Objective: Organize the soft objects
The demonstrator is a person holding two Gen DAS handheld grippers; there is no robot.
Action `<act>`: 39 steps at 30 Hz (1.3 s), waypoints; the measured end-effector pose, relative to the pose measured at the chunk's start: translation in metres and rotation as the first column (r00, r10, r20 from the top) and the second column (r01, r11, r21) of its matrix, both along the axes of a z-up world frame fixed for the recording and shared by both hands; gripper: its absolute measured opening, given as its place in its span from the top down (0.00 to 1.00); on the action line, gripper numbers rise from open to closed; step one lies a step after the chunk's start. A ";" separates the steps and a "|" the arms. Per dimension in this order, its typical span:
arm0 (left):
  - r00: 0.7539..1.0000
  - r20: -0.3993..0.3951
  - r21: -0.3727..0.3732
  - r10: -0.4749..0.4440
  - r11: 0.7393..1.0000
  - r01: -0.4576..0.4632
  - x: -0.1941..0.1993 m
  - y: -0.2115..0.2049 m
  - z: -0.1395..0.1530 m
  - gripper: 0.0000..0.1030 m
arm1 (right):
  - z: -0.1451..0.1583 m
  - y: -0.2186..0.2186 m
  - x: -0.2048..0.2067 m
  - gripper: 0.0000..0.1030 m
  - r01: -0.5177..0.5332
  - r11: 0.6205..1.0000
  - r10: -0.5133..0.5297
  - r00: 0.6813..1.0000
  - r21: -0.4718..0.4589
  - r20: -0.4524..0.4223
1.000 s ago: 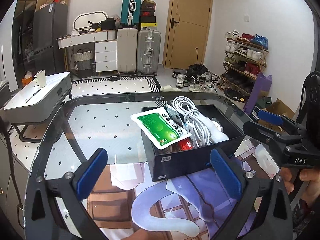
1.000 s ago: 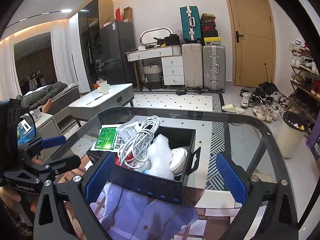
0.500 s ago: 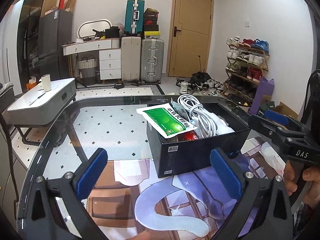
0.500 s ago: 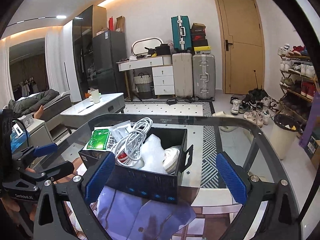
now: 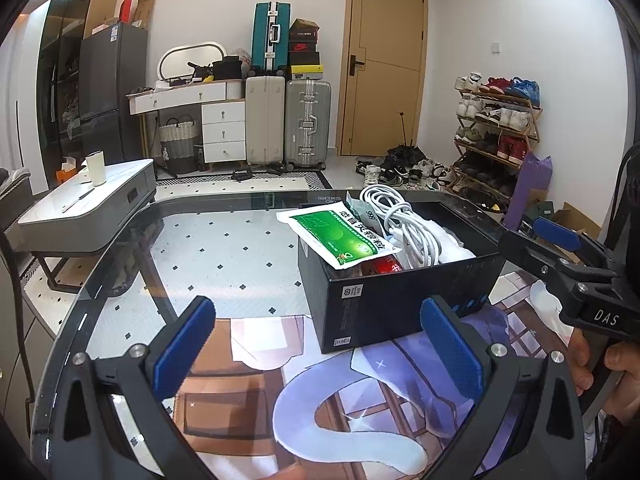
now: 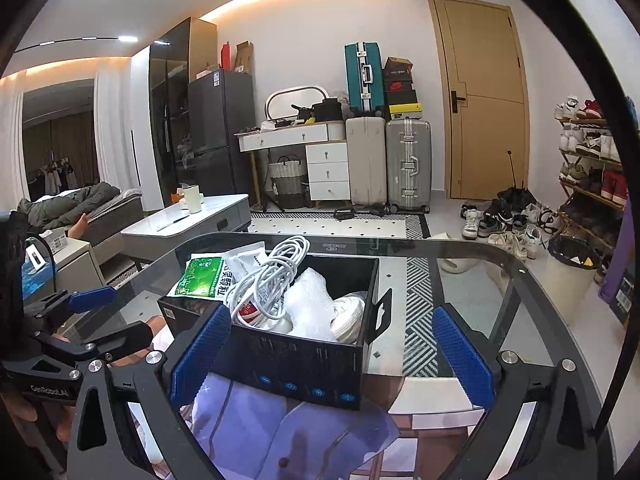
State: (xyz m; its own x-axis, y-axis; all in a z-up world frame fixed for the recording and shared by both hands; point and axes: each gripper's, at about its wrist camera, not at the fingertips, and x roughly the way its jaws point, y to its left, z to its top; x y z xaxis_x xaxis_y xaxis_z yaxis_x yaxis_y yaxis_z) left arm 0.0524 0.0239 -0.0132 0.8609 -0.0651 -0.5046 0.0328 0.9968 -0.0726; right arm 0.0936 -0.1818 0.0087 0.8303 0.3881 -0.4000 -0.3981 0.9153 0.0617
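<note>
A black box (image 5: 400,304) stands on a printed mat (image 5: 344,412) on the glass table (image 5: 120,288). It holds a green sachet (image 5: 340,236), a white coiled cable (image 5: 404,228), a red item (image 5: 380,266) and, in the right wrist view, bubble wrap (image 6: 312,304) and a white round object (image 6: 348,316). My left gripper (image 5: 320,348) is open and empty, just in front of the box. My right gripper (image 6: 332,348) is open and empty, near the box's other side (image 6: 300,364). Each gripper shows in the other's view: the right one (image 5: 560,256) and the left one (image 6: 96,312).
The table's curved dark rim (image 6: 520,272) runs around the mat. Beyond it are a low white side table (image 5: 84,208), suitcases (image 5: 288,120), a shoe rack (image 5: 496,136), a wooden door (image 5: 384,60) and a bin (image 6: 568,264).
Both grippers have tilted up and drawn back a little from the box, which now sits lower in both views. Both stay open and empty.
</note>
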 end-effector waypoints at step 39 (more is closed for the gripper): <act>0.999 0.029 -0.011 0.029 1.000 -0.028 -0.006 0.003 0.001 0.00 | -0.005 0.005 -0.006 0.01 -0.012 1.000 0.012 0.999 -0.009 0.036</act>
State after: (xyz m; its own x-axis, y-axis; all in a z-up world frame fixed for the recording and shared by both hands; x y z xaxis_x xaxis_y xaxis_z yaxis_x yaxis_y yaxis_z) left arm 0.0465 0.0265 -0.0117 0.8770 -0.0457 -0.4783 0.0068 0.9965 -0.0828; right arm 0.0879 -0.1767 0.0034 0.8396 0.3945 -0.3734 -0.4108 0.9109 0.0387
